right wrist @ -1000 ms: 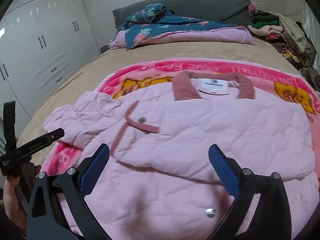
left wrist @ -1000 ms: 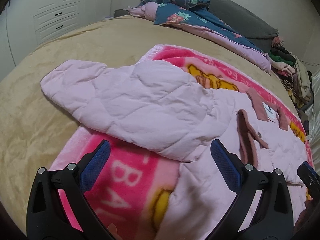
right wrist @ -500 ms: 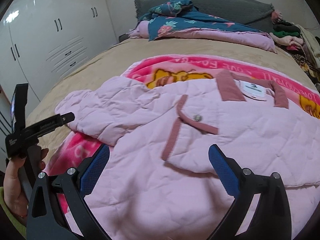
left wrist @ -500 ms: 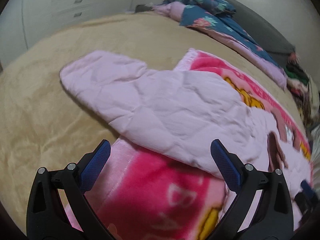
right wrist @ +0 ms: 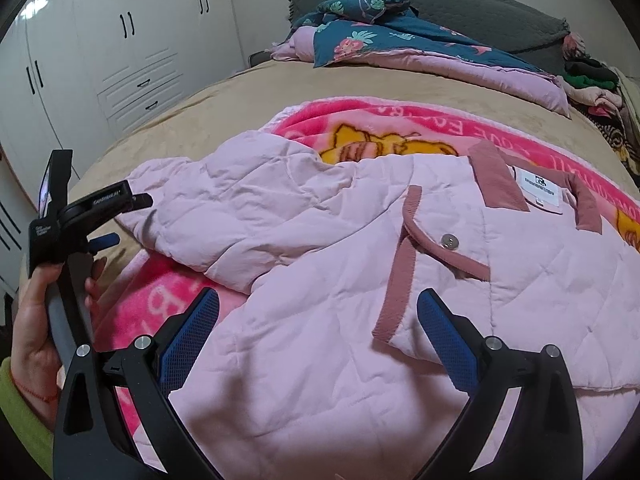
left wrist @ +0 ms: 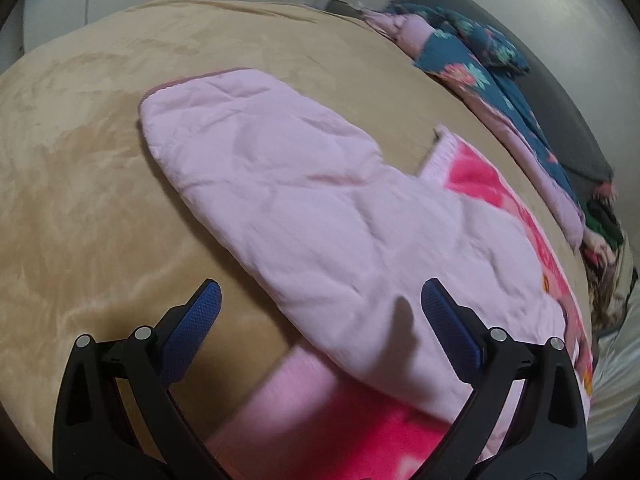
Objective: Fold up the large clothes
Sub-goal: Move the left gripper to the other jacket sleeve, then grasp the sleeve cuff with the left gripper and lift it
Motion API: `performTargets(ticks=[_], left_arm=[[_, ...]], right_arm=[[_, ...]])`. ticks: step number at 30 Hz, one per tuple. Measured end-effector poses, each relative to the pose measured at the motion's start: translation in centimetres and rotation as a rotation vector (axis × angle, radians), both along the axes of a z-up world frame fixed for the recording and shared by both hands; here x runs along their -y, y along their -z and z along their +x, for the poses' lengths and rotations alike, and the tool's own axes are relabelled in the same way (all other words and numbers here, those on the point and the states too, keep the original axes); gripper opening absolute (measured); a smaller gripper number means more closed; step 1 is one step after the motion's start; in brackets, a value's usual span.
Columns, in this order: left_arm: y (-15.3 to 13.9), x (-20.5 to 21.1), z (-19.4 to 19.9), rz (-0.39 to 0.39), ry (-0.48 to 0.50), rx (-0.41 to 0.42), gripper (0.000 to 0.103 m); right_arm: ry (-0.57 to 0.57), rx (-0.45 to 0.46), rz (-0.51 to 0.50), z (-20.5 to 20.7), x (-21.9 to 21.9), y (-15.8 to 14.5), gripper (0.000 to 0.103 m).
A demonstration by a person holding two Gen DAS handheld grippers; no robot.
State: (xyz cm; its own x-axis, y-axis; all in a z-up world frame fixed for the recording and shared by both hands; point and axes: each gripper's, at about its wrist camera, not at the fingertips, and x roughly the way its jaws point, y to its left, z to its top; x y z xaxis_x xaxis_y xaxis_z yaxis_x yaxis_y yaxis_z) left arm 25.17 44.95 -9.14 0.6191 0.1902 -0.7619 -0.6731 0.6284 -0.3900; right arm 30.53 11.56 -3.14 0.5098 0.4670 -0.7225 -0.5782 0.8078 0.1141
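Pink quilted jacket (right wrist: 360, 280) lies face up on the pink cartoon blanket (right wrist: 380, 124), which is spread over the tan bed cover (left wrist: 80, 200). Collar (right wrist: 496, 184) with white label (right wrist: 540, 190) sits toward the headboard side. Front placket edged in dusty rose trim (right wrist: 396, 280), one snap button (right wrist: 449, 240) visible near the flap.

One sleeve (left wrist: 256, 168) runs out off the blanket edge onto the bare tan cover, flat, lightly creased, cuff end rounded and farthest from me. View from my left tool is motion-blurred.

My left tool (left wrist: 320, 312): jaws spread wide, blue pads (left wrist: 200, 312) apart, nothing between them. It hovers low over the sleeve where it meets the body of the jacket; one pad is over tan cover, the other over pink quilting. Can't tell if it touches the cloth. From the right wrist view the same tool (right wrist: 108, 240) shows at the left edge, gripped by my left hand (right wrist: 36, 320), green cuff at the wrist.

My right tool (right wrist: 318, 320): jaws likewise spread, empty, poised above the jacket's lower front.

At the bed's head: folded floral navy quilt (right wrist: 372, 32) on a lilac layer, grey headboard (right wrist: 460, 8), heap of clothes (right wrist: 592, 84) at the far right. White wardrobe (right wrist: 120, 52) along the left wall.
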Motion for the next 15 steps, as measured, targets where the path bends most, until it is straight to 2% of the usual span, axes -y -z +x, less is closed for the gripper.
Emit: performTargets(ticks=[5,7,11,12,13,14,15], left_arm=[[1.9,-2.7,-0.1,-0.089,-0.051,0.046,0.094],[2.8,-4.0,-0.4,-0.165,-0.085,0.099,0.094],[3.2,-5.4,-0.4,-0.192,-0.125,0.166,0.093],[3.2,-5.6,-0.4,-0.194,-0.126,0.177,0.090],[3.2,-5.6,-0.3,-0.184,-0.127,0.192,0.063],[3.2,-5.7,-0.4,-0.182,-0.125,0.211,0.045],[3.4,-5.8,-0.6,-0.194,-0.126,0.223,0.034]], right_arm=[[0.003,-0.008,0.004,-0.1,0.0,0.4,0.099],[0.004,-0.006,0.003,-0.2,0.1,0.4,0.099],[0.020,-0.011,0.017,-0.4,1.0,0.4,0.099],[0.024,-0.015,0.022,-0.4,1.3,0.4,0.099],[0.027,-0.016,0.024,-0.4,1.5,0.4,0.099],[0.029,-0.017,0.027,-0.4,1.7,0.4,0.099],[0.033,-0.017,0.028,-0.4,1.9,0.5,0.099]])
